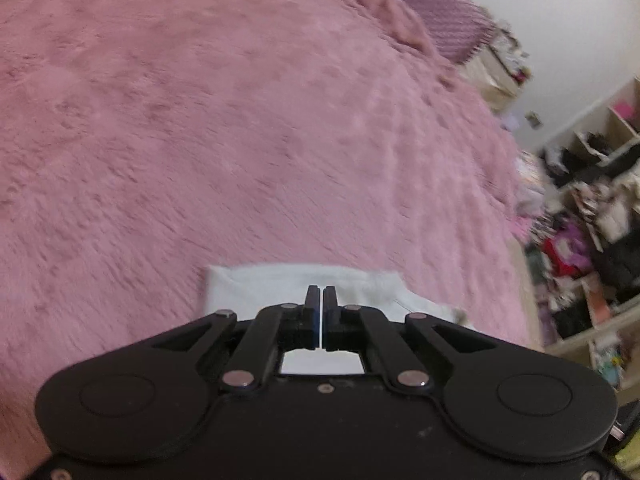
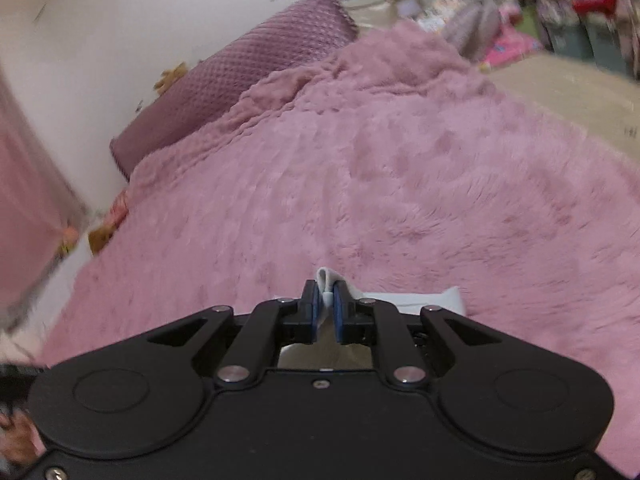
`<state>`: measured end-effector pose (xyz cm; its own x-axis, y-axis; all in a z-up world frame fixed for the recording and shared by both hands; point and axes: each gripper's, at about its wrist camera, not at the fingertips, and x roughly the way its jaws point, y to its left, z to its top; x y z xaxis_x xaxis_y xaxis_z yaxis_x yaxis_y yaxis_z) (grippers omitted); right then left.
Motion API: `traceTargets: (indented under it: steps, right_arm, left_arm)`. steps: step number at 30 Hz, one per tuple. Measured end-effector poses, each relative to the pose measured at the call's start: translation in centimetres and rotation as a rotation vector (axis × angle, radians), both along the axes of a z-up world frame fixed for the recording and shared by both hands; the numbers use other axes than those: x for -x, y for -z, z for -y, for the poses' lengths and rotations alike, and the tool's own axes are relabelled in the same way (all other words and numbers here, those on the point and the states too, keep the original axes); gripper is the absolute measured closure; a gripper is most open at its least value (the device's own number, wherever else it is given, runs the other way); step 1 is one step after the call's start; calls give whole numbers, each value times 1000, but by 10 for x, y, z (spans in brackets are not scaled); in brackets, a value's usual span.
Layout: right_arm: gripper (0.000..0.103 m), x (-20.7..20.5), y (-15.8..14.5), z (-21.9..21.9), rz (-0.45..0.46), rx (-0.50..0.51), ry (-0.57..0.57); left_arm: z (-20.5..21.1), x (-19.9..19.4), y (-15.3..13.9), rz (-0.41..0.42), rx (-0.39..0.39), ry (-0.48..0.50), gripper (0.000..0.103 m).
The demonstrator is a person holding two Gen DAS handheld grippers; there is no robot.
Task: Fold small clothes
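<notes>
1. Our left tongs [image 1: 322, 294] are pressed fully together over the white garment [image 1: 280, 284]; whether they pinch cloth we cannot tell.
2. Right tongs [image 2: 327, 296] nip a bunched fold of it.
3. Garment lies on the pink furry bed cover [image 1: 240, 140], near edge.
4. Light, limp, thin; grip edges or corners.

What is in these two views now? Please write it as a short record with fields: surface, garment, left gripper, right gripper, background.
surface: fluffy pink blanket
garment: small white cloth, lying on the blanket just ahead of both grippers
left gripper: jaws shut; only a thin pale line shows between them, so a grip on the cloth is likely but not clear
right gripper: shut on a fold of the white cloth, which sticks up between the blue pads
background: purple textured cushion by the wall; cluttered shelves
</notes>
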<state>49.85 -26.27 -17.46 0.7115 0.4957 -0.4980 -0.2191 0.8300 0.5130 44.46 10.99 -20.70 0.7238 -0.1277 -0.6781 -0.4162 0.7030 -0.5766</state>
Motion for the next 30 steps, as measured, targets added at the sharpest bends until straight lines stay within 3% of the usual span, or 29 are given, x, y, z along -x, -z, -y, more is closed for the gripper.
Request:
traceTargets:
  steps: [2,3,4,5,6,8,10,15,19,22,25,28,30]
  right_arm:
    - [92,-14,8,-3,-37,0,28]
    - [88,-20,13,-5,-64,13,37]
    - [70,-23,15,-7,-82,28,49]
    - [59,-25,16,-6,-86,36,64]
    - [50,-23,17,-4,-62,32,86]
    - [50,-16,16,6,13,20,158]
    - [50,-11,13,14,32,23,201]
    - [51,19,14,14,9,45,30]
    - [51,55,18,-5,3,151,-110]
    - [51,75,20,-11,-9,138,-162]
    - [52,84,20,-12,-13,112,-193]
    - [52,88,23,-16,-1,155,-202]
    - [51,88,27,-18,-5,166,-206]
  left_arm:
    - [1,5,1,-43,-24,4,98]
    - [6,12,0,-41,-43,32,88]
    - [12,20,-1,-45,-77,69,80]
    - [18,28,-3,-55,-116,93,73]
    - [24,35,-4,-60,-144,106,74]
    - [29,51,-4,-74,-162,129,73]
    - [31,72,-5,-75,-154,122,73]
    - [33,120,-2,-131,-183,87,71]
    - [50,133,11,-113,-60,192,64]
    - [60,128,19,-92,-13,219,53]
    - [49,112,29,-107,52,168,47]
    - [24,110,45,-73,238,62,47]
    - [18,106,51,-35,304,52,47]
